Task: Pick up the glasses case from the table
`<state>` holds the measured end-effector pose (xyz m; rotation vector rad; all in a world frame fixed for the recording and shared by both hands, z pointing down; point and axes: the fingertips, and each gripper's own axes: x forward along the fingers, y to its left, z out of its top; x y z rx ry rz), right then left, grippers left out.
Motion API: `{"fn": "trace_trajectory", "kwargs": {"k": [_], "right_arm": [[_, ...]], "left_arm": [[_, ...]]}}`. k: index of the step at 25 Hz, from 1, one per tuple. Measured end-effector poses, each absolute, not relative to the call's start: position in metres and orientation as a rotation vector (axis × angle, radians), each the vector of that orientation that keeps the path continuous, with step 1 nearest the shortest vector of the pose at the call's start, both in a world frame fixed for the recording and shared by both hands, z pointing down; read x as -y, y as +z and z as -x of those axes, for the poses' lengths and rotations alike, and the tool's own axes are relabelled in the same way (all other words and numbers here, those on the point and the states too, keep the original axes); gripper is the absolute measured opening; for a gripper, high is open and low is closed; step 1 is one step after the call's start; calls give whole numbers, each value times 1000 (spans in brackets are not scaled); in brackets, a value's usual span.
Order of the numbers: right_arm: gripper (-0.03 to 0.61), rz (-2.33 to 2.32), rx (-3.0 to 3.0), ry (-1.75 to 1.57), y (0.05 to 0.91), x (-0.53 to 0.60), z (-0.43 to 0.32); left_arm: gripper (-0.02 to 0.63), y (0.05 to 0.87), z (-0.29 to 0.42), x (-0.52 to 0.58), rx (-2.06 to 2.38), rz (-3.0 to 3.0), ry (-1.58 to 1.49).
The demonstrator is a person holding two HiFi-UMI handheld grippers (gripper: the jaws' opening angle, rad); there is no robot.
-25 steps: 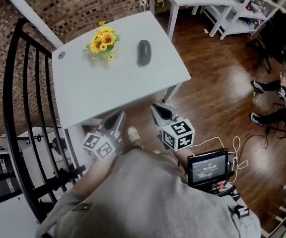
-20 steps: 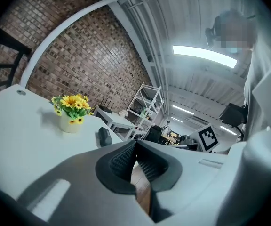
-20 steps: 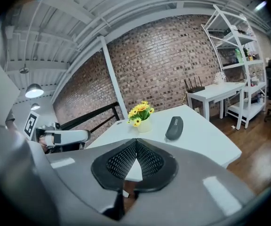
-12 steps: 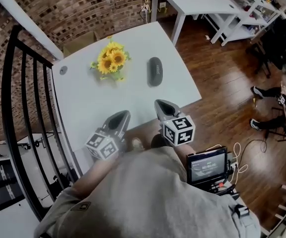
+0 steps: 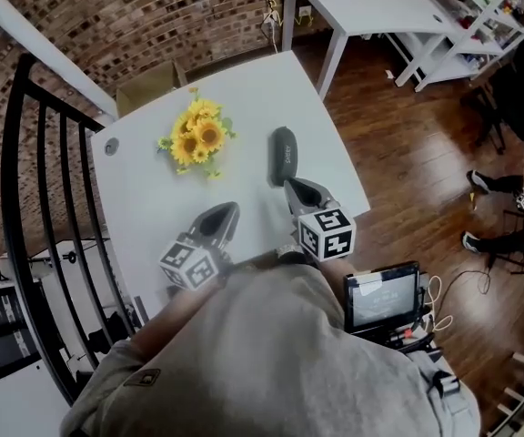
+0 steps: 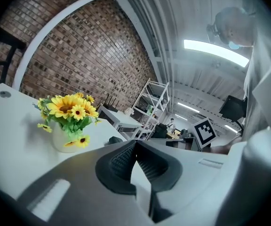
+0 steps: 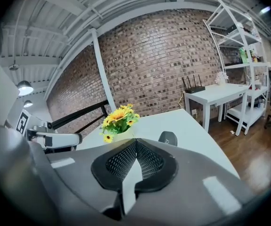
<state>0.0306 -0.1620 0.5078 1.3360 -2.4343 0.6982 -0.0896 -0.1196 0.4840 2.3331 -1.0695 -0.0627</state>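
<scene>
- On the white table [image 5: 244,89], where's the glasses case [image 5: 283,156]?
- Lying flat, right of the sunflower pot [image 5: 196,137], near the table's right edge. Right gripper [image 5: 292,186] tip is just beside its near end.
- Jaws?
- Both pairs closed tip to tip, nothing between. Left gripper [image 5: 227,211] is over the table's near part, apart from the case.

Sunflower bunch [image 5: 196,135] in white vase, ahead of left claw [image 5: 228,209], slightly to its left. Black railing [image 5: 25,198] well left of it. Brick wall [image 5: 135,16] beyond both claws, cardboard box [image 5: 153,82] nr its foot. 2nd white desk [image 5: 371,3] + white shelving [image 5: 467,16] ahead-right of right claw [image 5: 291,185] — wood floor [image 5: 426,171] to its right. Lit screen [image 5: 382,299] behind it. Seated person [image 5: 517,208] far right.
</scene>
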Motion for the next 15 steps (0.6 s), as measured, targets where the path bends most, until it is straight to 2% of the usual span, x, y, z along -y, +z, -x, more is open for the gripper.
{"fn": "trace_trajectory", "kwargs": {"k": [8, 9, 11, 15], "right_arm": [[23, -1338, 2352, 699, 535, 210, -43], [74, -1333, 2344, 706, 539, 215, -42], [125, -1328, 2328, 721, 547, 225, -39], [292, -1330, 2279, 738, 564, 241, -32]], "left_arm": [[2, 493, 83, 150, 1096, -2286, -21], [2, 494, 84, 152, 1103, -2277, -17], [2, 500, 90, 154, 1121, -2254, -8], [2, 510, 103, 158, 1156, -2207, 7]]}}
